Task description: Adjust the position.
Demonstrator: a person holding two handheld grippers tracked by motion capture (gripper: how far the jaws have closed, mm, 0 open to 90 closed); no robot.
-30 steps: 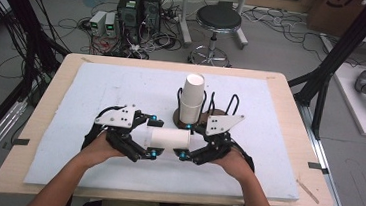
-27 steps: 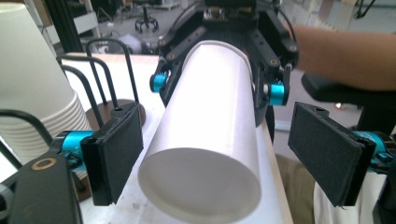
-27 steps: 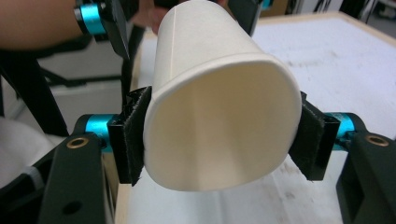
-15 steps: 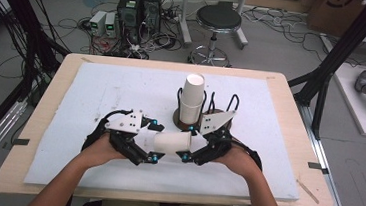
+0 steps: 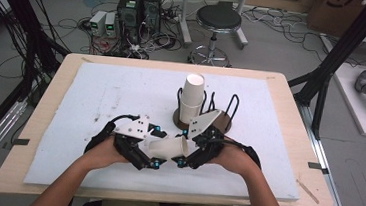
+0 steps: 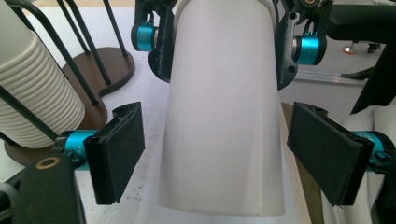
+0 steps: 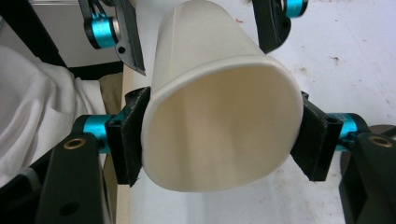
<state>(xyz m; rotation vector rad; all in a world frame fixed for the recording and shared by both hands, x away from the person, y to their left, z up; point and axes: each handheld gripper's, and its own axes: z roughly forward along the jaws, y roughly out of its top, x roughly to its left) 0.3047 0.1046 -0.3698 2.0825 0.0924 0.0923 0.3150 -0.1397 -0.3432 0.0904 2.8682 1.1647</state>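
Note:
A white paper cup (image 5: 167, 147) lies on its side between both grippers, above the white mat near the front. My right gripper (image 5: 183, 150) is shut on its rim end. In the right gripper view the pads (image 7: 128, 140) squeeze the cup's mouth (image 7: 219, 135) into an oval. My left gripper (image 5: 154, 153) straddles the cup's narrow base end. In the left gripper view its pads (image 6: 119, 149) stand clear of the cup (image 6: 224, 116) on both sides. Its jaws have just been closing with the cup between them.
A stack of white cups (image 5: 192, 96) stands upright in a black wire holder on a round brown base (image 5: 222, 122), just behind the right hand. The stack (image 6: 32, 93) is at the left of the left gripper view. The white mat (image 5: 96, 90) covers the wooden table.
The cup has turned from lying straight across between the grippers to slanting, its mouth end toward the holder. Both hands have stayed nearly in place.

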